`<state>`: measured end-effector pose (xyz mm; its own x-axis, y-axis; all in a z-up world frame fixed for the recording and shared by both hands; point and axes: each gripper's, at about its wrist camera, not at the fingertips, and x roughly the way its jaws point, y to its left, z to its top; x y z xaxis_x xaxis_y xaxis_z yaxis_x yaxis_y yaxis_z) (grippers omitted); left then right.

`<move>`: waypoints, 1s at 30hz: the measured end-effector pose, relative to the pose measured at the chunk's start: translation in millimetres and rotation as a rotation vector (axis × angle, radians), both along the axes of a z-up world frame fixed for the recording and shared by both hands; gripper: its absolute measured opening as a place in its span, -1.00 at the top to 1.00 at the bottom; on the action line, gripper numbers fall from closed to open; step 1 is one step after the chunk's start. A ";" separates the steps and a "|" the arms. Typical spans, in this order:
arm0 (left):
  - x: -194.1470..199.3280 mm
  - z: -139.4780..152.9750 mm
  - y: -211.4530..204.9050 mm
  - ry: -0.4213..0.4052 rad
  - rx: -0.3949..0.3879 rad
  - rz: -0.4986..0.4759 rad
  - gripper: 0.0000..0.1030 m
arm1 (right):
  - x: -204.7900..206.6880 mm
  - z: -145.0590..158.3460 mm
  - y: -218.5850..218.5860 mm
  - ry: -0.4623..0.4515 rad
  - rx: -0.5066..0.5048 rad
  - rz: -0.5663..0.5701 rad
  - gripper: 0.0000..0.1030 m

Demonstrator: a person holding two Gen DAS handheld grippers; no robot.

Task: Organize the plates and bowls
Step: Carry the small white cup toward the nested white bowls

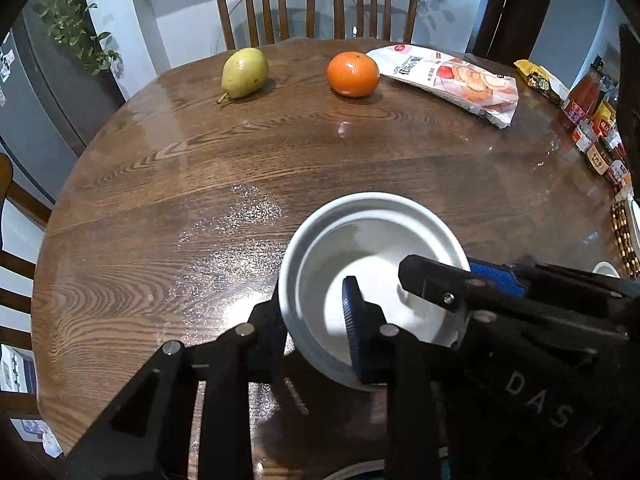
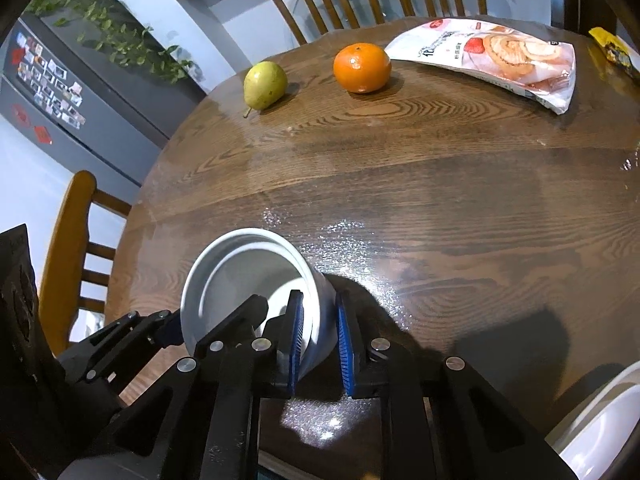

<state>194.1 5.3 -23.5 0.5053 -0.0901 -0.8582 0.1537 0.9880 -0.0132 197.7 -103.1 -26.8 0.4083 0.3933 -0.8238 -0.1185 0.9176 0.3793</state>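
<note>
A white bowl (image 1: 360, 248) is held tilted above the round wooden table (image 1: 200, 184), gripped from two sides. My left gripper (image 1: 316, 324) is shut on its near-left rim, one blue pad inside and one finger outside. My right gripper (image 2: 320, 336) is shut on the bowl's wall (image 2: 240, 264), one blue pad inside and one outside; it reaches in from the right in the left wrist view (image 1: 448, 284). Another white dish (image 2: 600, 420) shows at the bottom right edge of the right wrist view.
A pear (image 1: 244, 72), an orange (image 1: 353, 74) and a snack bag (image 1: 452, 76) lie at the table's far side. Jars and packets (image 1: 592, 128) line the right edge. Wooden chairs (image 1: 316, 4) stand behind the table and at its left.
</note>
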 end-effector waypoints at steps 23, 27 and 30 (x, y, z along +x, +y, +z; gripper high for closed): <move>-46.9 37.0 -24.9 -0.096 0.030 -0.041 0.60 | -52.4 39.0 -19.0 -0.114 0.012 -0.026 0.64; -58.8 39.4 -34.0 -0.105 0.034 -0.058 0.60 | -64.4 42.5 -26.9 -0.124 0.007 -0.035 0.64; -66.8 41.8 -41.7 -0.109 0.038 -0.073 0.60 | -73.3 44.6 -34.2 -0.130 0.005 -0.043 0.64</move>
<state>127.2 -36.4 18.3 0.5892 -0.0988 -0.8019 0.2237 0.9736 0.0444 124.4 -137.3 17.7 0.5279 0.3768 -0.7612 -0.1271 0.9212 0.3678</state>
